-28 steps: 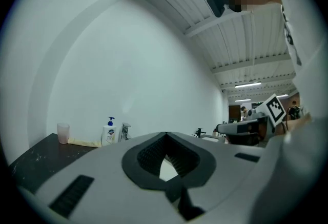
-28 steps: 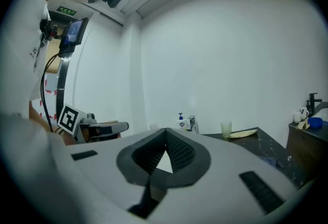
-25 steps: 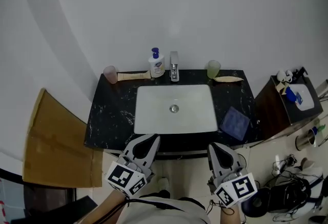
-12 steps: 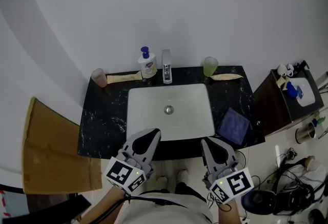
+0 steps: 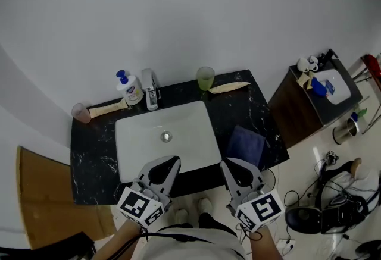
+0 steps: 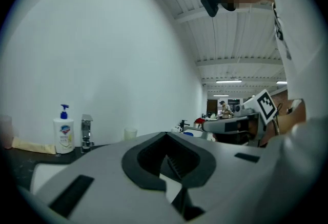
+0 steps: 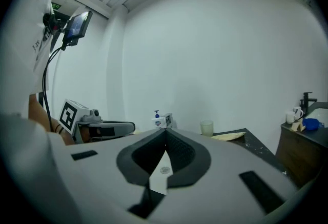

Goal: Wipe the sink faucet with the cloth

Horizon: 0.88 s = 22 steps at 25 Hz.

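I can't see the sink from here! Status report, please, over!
Left hand-held gripper shut, empty; right hand-held gripper same. Cloth flat on counter right of basin, untouched. Faucet clear, nothing in the way.

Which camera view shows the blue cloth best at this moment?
The head view: the blue cloth lies flat in full sight on the black counter, right of the sink. Neither gripper view shows it; both look across the counter toward the back wall.

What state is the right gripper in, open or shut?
Shut: the right gripper shows its jaw tips touching in its own view, with nothing held between them.
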Tool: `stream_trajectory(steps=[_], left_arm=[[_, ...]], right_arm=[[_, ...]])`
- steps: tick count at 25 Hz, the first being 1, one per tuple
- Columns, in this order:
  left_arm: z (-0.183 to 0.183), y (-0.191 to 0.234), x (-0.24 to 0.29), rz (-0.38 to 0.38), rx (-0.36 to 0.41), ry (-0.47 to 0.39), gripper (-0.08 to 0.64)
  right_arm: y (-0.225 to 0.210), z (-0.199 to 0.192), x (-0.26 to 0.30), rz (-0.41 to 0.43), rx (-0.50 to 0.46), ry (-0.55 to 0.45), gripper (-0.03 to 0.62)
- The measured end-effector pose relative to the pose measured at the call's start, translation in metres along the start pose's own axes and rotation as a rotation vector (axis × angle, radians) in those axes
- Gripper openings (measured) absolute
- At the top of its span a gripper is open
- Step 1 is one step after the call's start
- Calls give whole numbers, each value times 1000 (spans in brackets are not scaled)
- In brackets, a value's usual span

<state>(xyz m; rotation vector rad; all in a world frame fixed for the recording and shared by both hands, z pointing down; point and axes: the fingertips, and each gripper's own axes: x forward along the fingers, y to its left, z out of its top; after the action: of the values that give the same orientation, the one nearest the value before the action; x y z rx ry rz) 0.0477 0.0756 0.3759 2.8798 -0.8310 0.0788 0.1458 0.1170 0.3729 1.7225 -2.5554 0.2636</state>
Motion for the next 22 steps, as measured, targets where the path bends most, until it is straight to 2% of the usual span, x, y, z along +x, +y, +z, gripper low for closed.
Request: stream_trajectory(steps=[4, 10, 13, 16, 17, 19, 22], left_arm=[[-16, -33, 60, -144, -29, 40, -3], [-65, -102, 132, -381, 17, 124, -2], [-91, -123, 151, -442, 47, 189, -2], [-107, -128, 162, -455, 53, 232, -2], [-110, -126, 165, -456, 48, 241, 0], [-116, -124, 169, -456, 39, 257, 39], [-124, -120, 175, -445, 33, 278, 72]], right_arm=[[-46, -26, -21, -115, 3, 55, -3], [-99, -71, -55, -278, 32, 125, -3], [-114, -93, -57, -307, 43, 166, -3], [-124, -109, -50, -307, 47, 200, -2], [-127, -114, -46, -301, 46, 217, 16], [-131, -126, -36, -283, 38, 262, 141], [-137, -140, -25, -256, 16, 326, 230]])
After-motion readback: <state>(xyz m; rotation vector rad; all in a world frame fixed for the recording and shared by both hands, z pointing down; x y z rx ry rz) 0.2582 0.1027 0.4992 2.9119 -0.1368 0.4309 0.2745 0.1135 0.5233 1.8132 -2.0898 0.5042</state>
